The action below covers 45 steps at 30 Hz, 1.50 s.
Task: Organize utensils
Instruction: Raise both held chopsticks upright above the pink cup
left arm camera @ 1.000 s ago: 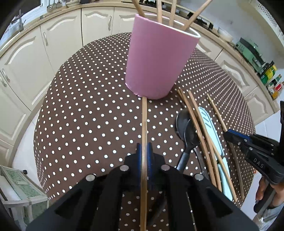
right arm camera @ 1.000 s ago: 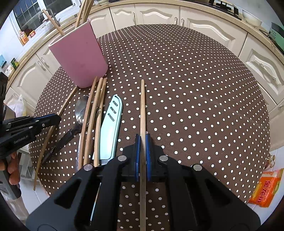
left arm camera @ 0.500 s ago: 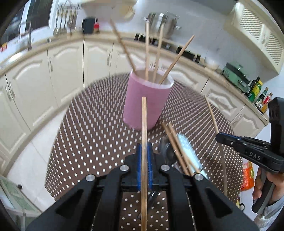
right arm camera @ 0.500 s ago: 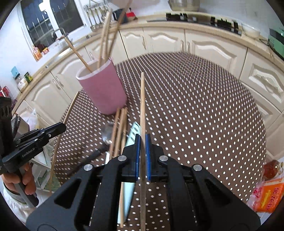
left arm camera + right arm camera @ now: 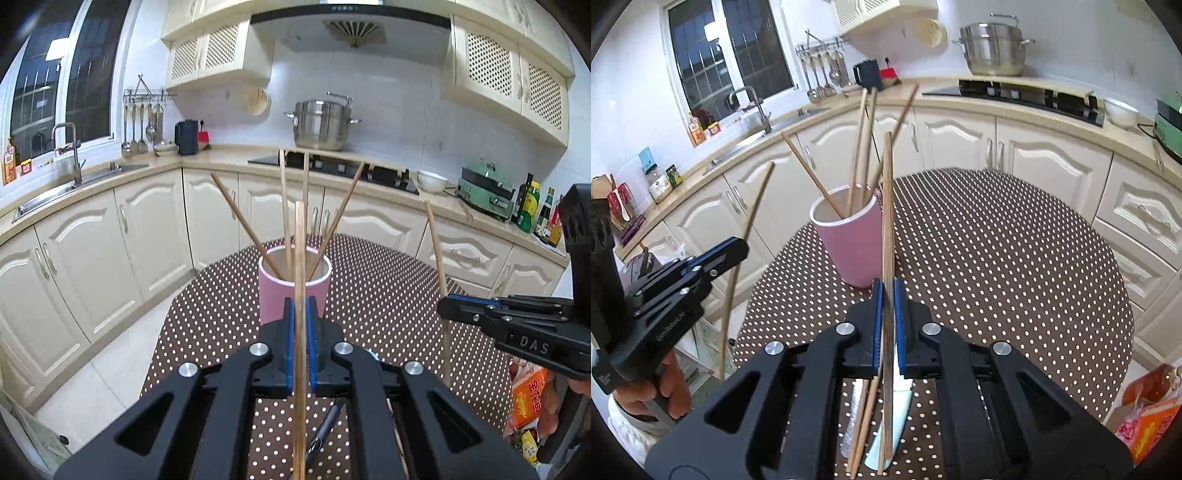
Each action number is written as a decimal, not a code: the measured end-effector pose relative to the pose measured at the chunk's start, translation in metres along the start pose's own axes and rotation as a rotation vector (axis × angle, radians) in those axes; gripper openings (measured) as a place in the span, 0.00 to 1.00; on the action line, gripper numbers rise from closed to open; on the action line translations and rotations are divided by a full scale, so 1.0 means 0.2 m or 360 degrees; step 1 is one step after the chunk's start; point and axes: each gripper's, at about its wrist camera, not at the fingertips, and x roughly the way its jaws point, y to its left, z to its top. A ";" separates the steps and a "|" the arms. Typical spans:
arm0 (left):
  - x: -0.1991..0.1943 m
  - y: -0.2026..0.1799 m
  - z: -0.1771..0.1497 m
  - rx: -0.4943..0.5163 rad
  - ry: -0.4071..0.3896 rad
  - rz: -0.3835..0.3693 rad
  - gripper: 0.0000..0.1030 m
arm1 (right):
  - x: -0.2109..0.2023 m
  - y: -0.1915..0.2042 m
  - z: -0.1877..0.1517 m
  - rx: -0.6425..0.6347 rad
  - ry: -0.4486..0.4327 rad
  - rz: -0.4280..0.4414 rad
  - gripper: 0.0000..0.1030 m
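Over the polka-dot desk we see the pink cup upright, four chopsticks leaning inside. Our left gripper is clamped on one chopstick, our right gripper on another, both aloft near the rim. The risk, we judge: long sticks swinging into the cup and tipping it, or clashing, or missing the mouth onto the knife below.
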 end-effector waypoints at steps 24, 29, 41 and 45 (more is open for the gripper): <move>0.08 0.07 0.38 -0.0158 -0.0497 -0.0235 0.06 | -0.11 0.14 0.34 0.0015 -0.0539 0.0084 0.06; 0.14 0.12 0.41 -0.0278 -0.0648 -0.0291 0.06 | -0.07 0.17 0.42 0.0035 -0.0635 0.0104 0.06; 0.27 0.14 0.46 -0.0397 -0.1019 -0.0105 0.06 | 0.01 0.19 0.54 0.0047 -0.0852 0.0101 0.06; 0.30 0.13 0.46 -0.0405 -0.1086 -0.0046 0.06 | 0.03 0.17 0.53 0.0070 -0.0914 0.0079 0.06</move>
